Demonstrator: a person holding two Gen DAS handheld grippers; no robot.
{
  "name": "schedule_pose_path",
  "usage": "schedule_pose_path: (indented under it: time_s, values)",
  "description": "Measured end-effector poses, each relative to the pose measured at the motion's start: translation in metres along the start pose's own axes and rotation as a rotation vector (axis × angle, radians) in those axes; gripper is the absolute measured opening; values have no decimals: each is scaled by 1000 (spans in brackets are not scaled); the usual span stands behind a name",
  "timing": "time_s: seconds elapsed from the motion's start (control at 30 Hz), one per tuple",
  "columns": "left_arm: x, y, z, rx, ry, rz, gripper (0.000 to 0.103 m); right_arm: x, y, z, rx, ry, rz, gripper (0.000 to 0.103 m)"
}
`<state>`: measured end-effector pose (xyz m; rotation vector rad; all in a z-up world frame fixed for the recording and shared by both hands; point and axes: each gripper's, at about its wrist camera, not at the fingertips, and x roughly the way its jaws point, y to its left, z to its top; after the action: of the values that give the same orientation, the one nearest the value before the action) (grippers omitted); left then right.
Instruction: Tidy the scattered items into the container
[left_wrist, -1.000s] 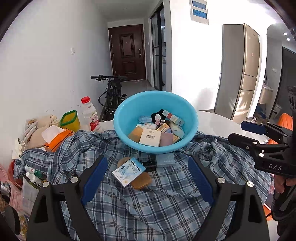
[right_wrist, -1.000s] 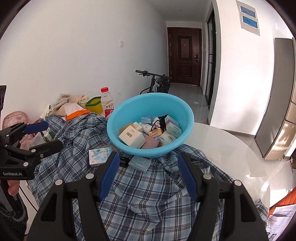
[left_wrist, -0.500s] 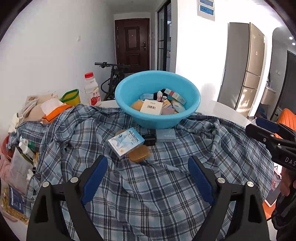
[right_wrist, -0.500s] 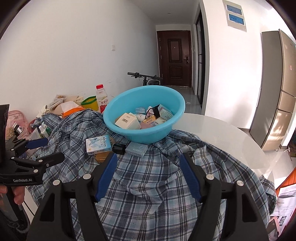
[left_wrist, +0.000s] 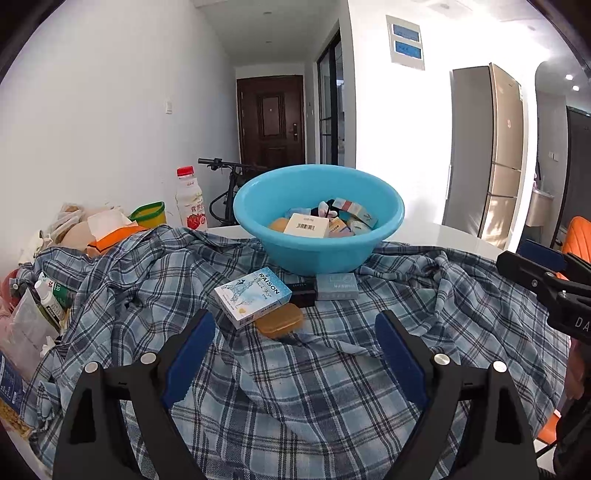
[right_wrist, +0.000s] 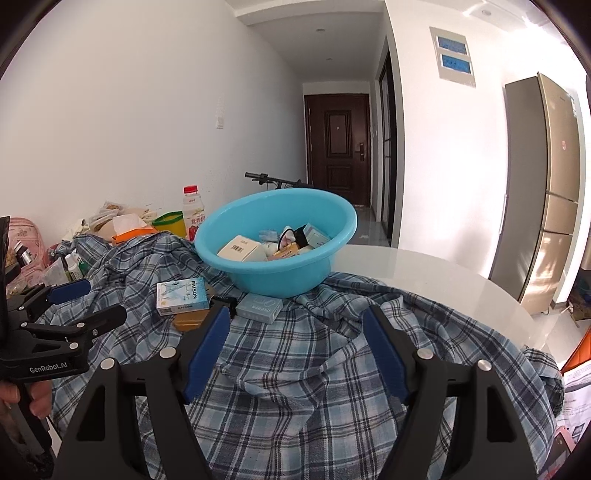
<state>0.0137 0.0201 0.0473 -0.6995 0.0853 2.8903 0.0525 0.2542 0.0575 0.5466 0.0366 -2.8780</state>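
Observation:
A blue basin (left_wrist: 317, 254) (right_wrist: 275, 271) holding several small boxes stands on a plaid shirt (left_wrist: 295, 387) (right_wrist: 314, 369). In front of it lie a white-and-blue RAISON box (left_wrist: 253, 297) (right_wrist: 181, 294), an amber soap bar (left_wrist: 279, 321) (right_wrist: 188, 320), a black item (left_wrist: 303, 293) and a grey-blue box (left_wrist: 337, 287) (right_wrist: 259, 309). My left gripper (left_wrist: 295, 332) hovers open just short of the RAISON box and soap. My right gripper (right_wrist: 295, 325), its jaws opening, has nothing between them and sits near the grey-blue box.
At the back left are a red-capped drink bottle (left_wrist: 190, 203), a yellow-green tub (left_wrist: 148, 216), an orange tissue pack (left_wrist: 114, 230) and bags. Small bottles (left_wrist: 50, 299) lie at the left table edge. The white tabletop (right_wrist: 424, 273) shows at the right; a fridge (left_wrist: 491, 147) stands beyond.
Both grippers have sunk toward the shirt, so the basin and scattered items sit higher and nearer in view. The right jaws have spread wider. Nothing was picked up.

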Motion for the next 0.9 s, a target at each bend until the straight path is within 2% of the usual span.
schedule_pose_path:
  time_s: [0.23,0.4,0.53,0.73,0.9]
  values:
    - [9,8,-13,-47,-102,34,90,-3,8,-10,-41,-112,-13,77]
    - [9,2,-17,-4,-173,54,90,3,14,-16,-46,-140,-2,80]
    - [12,1,-17,1,-180,44,90,7,16,-22,-51,-154,-12,83]
    - [17,6,-21,-35,-207,56,95,12,9,-28,-8,-190,-18,101]
    - [19,7,-24,-30,-215,50,95,17,10,-29,-41,-208,-31,102]
